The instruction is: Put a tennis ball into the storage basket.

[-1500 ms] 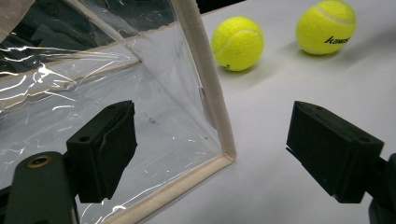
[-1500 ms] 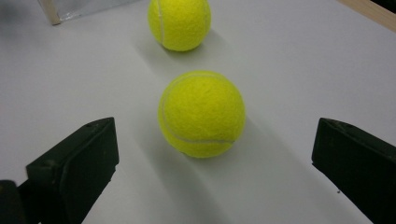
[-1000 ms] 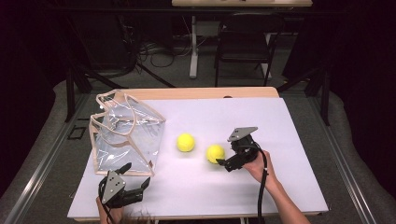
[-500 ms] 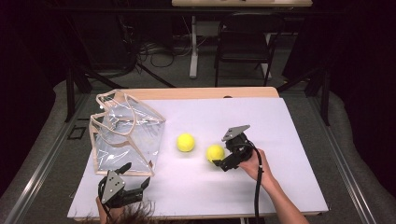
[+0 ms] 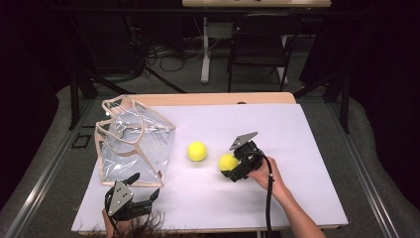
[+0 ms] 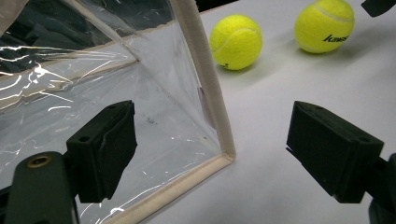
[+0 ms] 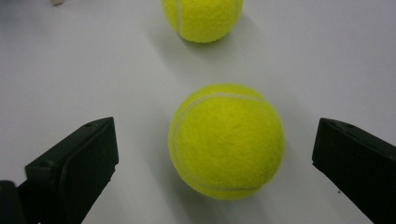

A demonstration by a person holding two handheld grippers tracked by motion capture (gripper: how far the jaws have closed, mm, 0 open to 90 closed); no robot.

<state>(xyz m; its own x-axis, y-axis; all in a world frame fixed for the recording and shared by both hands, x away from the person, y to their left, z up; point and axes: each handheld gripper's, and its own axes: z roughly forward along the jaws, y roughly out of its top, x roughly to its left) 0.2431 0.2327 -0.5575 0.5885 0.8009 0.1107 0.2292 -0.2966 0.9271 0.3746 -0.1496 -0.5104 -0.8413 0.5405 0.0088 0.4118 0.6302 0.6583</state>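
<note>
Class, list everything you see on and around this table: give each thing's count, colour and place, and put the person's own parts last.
Tennis balls: two, yellow; one mid-table, one between the right gripper's open fingers.
Bag: one, clear plastic with beige trim, table's left side.
Table: one, white top.
Chair: one, dark, behind the table.
Left gripper: one, black, open, near the bag's front corner.
Right gripper: one, black, open.
Right hand: one, holding the right gripper.

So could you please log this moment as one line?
right gripper open, straddling near tennis ball | left gripper open by clear bag | ball not gripped
</note>
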